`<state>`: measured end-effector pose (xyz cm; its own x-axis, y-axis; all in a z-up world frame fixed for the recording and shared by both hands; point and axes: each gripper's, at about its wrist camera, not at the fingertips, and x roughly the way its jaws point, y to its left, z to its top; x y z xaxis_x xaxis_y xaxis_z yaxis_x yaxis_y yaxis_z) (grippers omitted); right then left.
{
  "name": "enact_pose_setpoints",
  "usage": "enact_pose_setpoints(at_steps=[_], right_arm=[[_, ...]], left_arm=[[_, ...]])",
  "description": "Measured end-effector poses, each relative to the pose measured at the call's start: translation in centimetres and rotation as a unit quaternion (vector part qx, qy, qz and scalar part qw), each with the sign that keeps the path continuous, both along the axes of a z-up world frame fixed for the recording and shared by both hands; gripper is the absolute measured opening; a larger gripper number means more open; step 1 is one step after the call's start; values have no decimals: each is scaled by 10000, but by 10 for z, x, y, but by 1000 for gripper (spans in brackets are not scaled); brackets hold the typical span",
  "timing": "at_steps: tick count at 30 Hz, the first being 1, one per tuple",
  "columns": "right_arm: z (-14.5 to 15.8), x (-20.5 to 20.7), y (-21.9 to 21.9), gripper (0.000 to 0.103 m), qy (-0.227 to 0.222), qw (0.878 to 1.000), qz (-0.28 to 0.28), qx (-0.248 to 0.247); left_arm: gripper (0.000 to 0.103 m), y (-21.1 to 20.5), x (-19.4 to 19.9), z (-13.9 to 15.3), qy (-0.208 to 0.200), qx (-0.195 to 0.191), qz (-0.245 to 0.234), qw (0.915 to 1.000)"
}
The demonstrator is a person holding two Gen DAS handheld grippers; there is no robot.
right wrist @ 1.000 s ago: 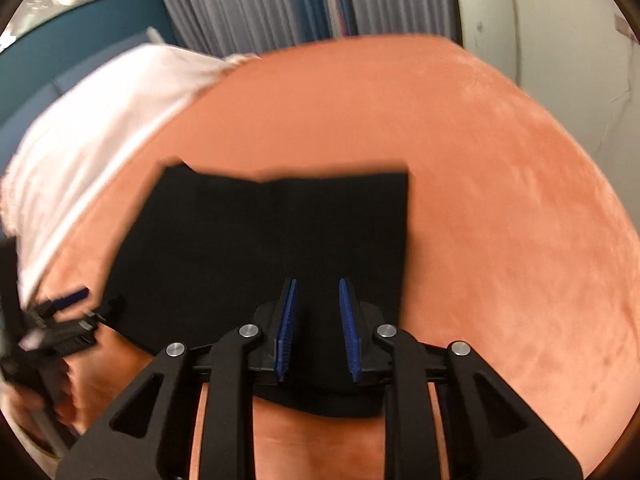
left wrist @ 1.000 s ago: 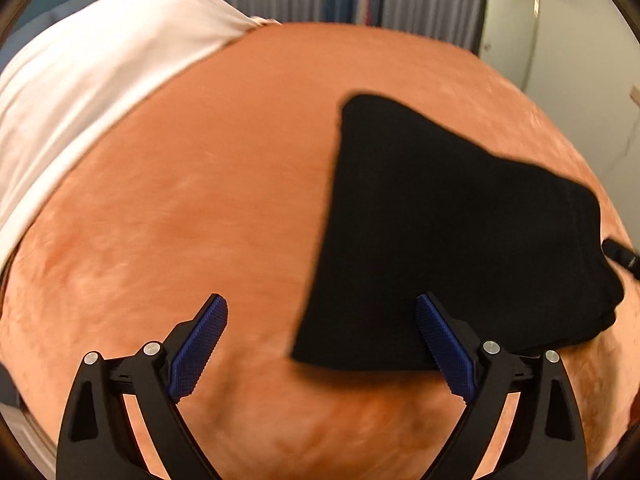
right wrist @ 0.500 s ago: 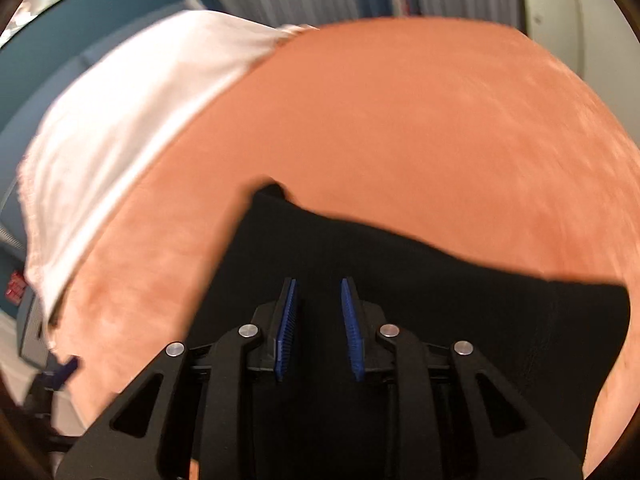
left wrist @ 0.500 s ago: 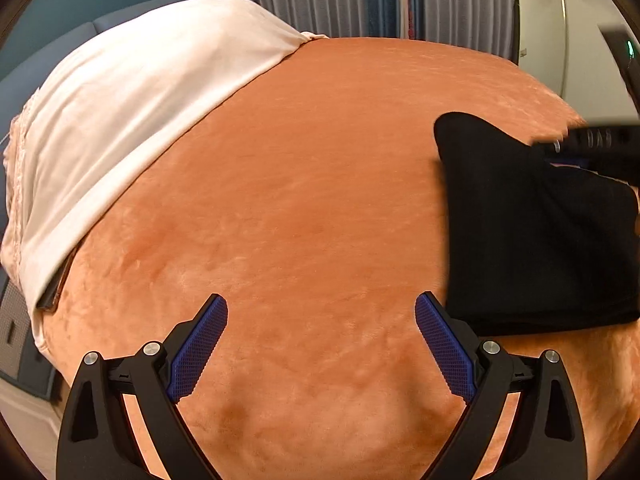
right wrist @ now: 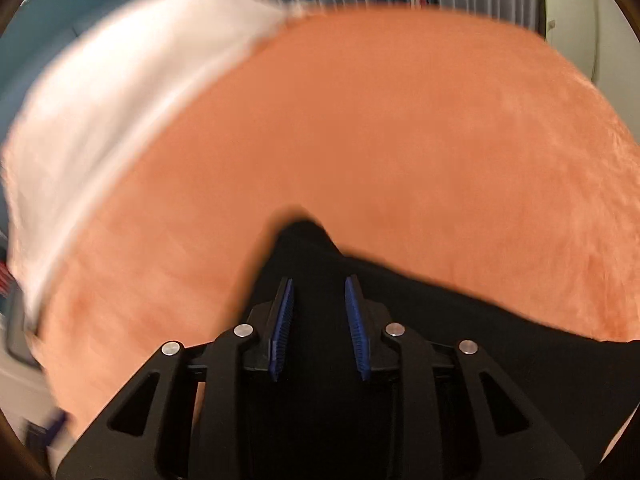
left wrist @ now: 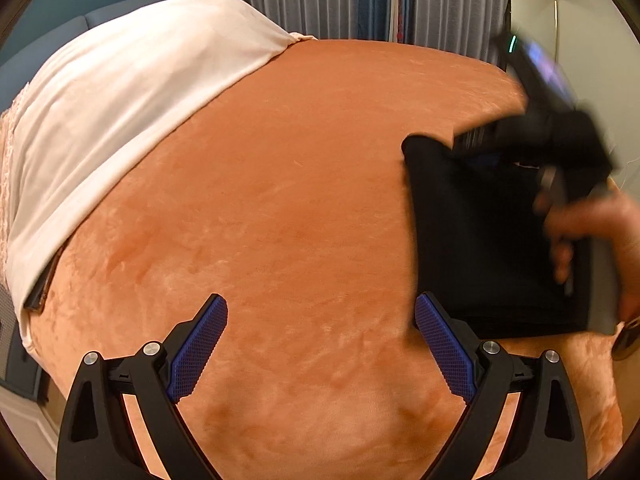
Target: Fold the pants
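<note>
Pants (left wrist: 480,232), black, folded, on plush blanket (left wrist: 280,220)

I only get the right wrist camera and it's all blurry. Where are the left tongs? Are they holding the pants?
Observer: No. The left tongs are wide open with nothing between them, over the bare orange blanket.
Operator: So where are the pants from there?
Observer: The black pants lie off to the right of them, folded into a neat rectangle with layers stacked at the near edge.
Operator: Is anything hiding by the white sheet?
Observer: Yes, a dark flat thing pokes out from under the white sheet at its left end. I cannot tell what it is.
</note>
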<state>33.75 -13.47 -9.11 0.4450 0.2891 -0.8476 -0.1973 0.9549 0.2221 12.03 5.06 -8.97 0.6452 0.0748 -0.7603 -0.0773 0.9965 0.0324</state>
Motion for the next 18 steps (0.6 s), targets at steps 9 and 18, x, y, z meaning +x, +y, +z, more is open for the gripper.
enact_pose_setpoints(at_steps=[9, 18], right_arm=[[57, -113, -111, 26, -1035, 9922, -697, 5], [33, -185, -180, 27, -904, 9869, -1245, 493]], left_arm=[[94, -14, 0, 0, 12, 95, -97, 9999], [94, -42, -1, -1, 43, 223, -187, 9996]])
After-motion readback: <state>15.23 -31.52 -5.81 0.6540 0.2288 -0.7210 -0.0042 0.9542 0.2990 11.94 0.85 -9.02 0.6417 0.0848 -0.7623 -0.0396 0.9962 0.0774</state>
